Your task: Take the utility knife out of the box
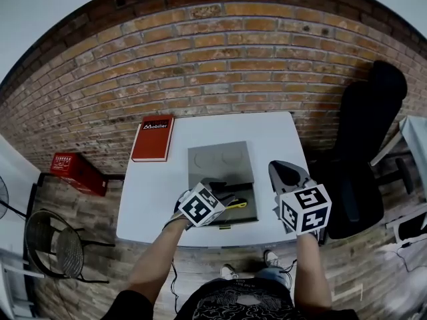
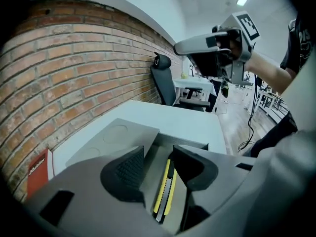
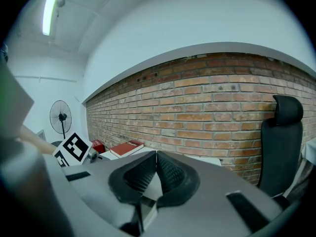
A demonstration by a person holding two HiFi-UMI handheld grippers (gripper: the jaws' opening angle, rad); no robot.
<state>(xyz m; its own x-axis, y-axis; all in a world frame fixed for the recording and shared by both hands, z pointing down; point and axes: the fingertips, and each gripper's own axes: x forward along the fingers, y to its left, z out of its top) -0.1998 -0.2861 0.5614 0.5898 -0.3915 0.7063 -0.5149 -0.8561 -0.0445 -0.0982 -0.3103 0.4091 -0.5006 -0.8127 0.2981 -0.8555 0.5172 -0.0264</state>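
Note:
A shallow grey box point(image 1: 248, 213) stands open on the white table point(image 1: 150, 199), its lid point(image 1: 220, 162) laid flat behind it. Inside lies the yellow and black utility knife point(image 1: 235, 205). My left gripper point(image 1: 223, 193) points down into the box and is open. In the left gripper view the knife point(image 2: 165, 189) lies lengthwise below the gap of my left gripper point(image 2: 158, 156), nearer the right-hand finger; the pads do not press on it. My right gripper point(image 1: 287, 173) hangs above the table's right side, shut with nothing in it, its pads meeting point(image 3: 156, 158).
A red book point(image 1: 153, 139) lies at the table's back left corner. A black office chair point(image 1: 363, 145) stands right of the table. On the floor at the left are a red box point(image 1: 78, 172) and a wire chair point(image 1: 57, 245). A brick wall runs behind.

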